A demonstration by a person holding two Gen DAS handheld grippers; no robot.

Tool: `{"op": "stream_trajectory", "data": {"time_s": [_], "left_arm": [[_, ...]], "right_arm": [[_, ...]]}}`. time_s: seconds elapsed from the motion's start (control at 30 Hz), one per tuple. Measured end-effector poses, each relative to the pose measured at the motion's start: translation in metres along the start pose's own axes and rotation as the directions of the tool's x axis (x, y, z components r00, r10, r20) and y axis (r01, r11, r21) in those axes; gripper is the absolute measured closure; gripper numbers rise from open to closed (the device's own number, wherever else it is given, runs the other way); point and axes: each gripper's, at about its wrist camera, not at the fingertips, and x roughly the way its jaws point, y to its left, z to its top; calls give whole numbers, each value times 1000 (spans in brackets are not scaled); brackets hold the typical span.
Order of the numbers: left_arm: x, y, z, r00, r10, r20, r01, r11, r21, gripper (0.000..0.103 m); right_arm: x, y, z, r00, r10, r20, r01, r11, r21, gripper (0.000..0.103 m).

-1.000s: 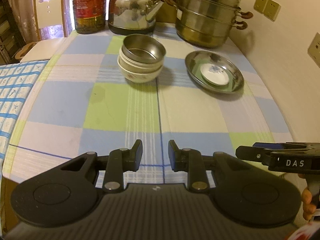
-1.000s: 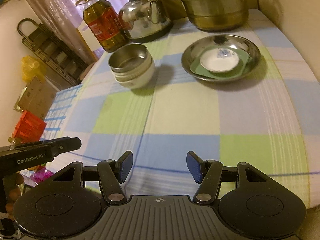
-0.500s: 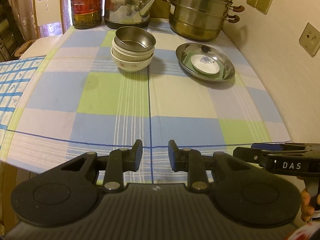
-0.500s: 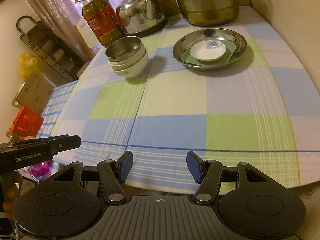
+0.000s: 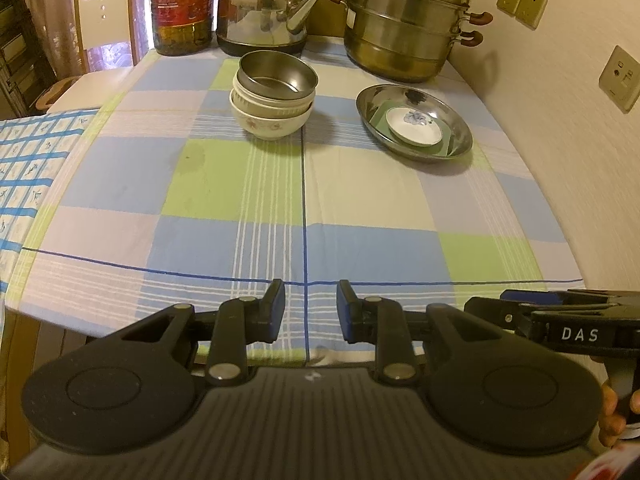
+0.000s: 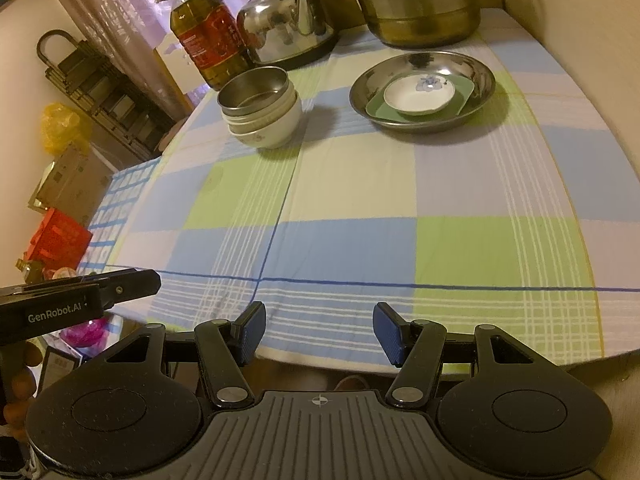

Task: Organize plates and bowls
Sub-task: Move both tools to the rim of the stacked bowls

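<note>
A stack of bowls (image 5: 273,100) stands at the far middle of the checked table, a steel bowl on top of white ones; it also shows in the right wrist view (image 6: 262,110). To its right a steel plate (image 5: 414,122) holds a green square plate and a small white flowered dish (image 5: 416,126), seen in the right wrist view too (image 6: 422,92). My left gripper (image 5: 310,312) is open and empty at the table's near edge. My right gripper (image 6: 318,332) is open and empty at the near edge, beside the left one.
An oil bottle (image 5: 182,4), a steel kettle (image 5: 266,10) and a stacked steamer pot (image 5: 406,20) line the table's far edge. A wall (image 5: 580,128) runs along the right. A chair (image 5: 104,28) and a second table with blue-checked cloth (image 5: 28,168) are at the left.
Both grippers have pulled back from the dishes toward the near table edge over the last second. The bowls and plates have not moved. Both jaws stay open.
</note>
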Motion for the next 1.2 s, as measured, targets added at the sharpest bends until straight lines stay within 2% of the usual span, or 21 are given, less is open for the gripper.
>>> {"op": "stream_trajectory", "data": {"time_s": [0.23, 0.53, 0.87, 1.2], "left_arm": [[4, 4, 2, 1000, 0, -7, 0, 1000, -3, 79], [26, 21, 27, 1000, -22, -15, 23, 1000, 18, 79], [62, 65, 88, 999, -31, 33, 30, 998, 51, 79], [108, 104, 167, 995, -44, 94, 37, 996, 79, 79]], "right_arm": [[6, 3, 2, 1000, 2, -7, -2, 1000, 0, 43], [23, 1, 19, 1000, -26, -1, 26, 999, 43, 43], [58, -2, 63, 997, -76, 26, 73, 990, 121, 43], [112, 6, 137, 990, -71, 119, 51, 985, 164, 43]]}}
